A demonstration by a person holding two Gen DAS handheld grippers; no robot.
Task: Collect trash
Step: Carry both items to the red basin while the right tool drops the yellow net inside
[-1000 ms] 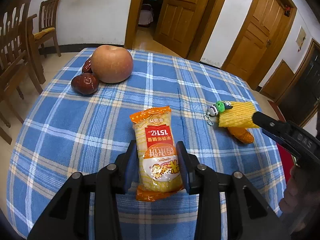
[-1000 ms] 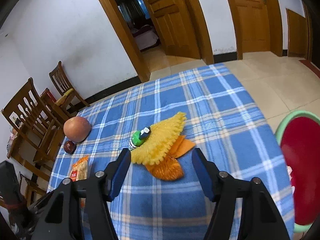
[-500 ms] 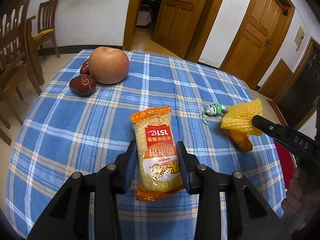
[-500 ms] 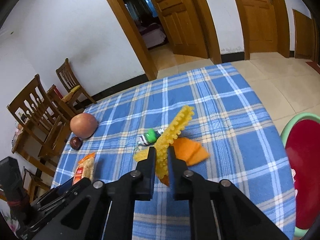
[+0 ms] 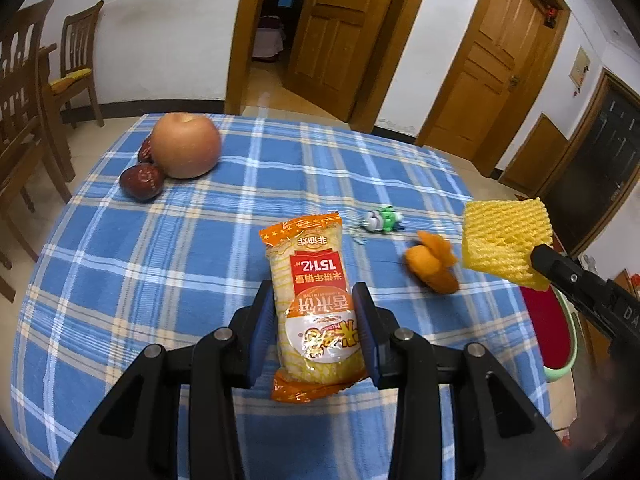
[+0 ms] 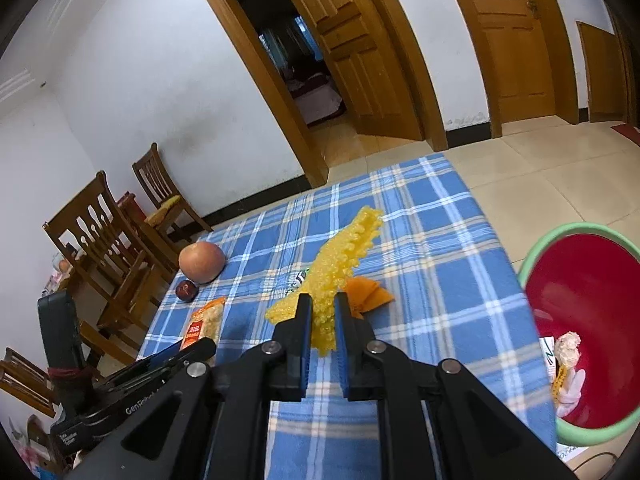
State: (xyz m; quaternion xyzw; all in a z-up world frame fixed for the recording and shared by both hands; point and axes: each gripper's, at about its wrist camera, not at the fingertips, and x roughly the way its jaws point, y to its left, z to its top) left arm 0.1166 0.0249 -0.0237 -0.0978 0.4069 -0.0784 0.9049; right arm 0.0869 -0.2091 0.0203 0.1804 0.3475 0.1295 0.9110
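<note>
My left gripper is shut on an orange and yellow snack packet, held just above the blue checked tablecloth. The same packet shows at the left of the right wrist view. My right gripper is shut on a yellow foam fruit net, lifted off the cloth; that net hangs at the right of the left wrist view. Orange peel lies on the cloth under it, and peel shows behind the right fingers. A red bin with a green rim stands on the floor at the right, with scraps inside.
An apple and dark red dates sit at the table's far left. A small green and white toy on a chain lies near the peel. Wooden chairs stand left of the table. Doors and an open doorway lie behind.
My right gripper closed on the yellow foam net and lifted it off the orange peel, toward the right. The left gripper kept the snack packet and rose slightly.
</note>
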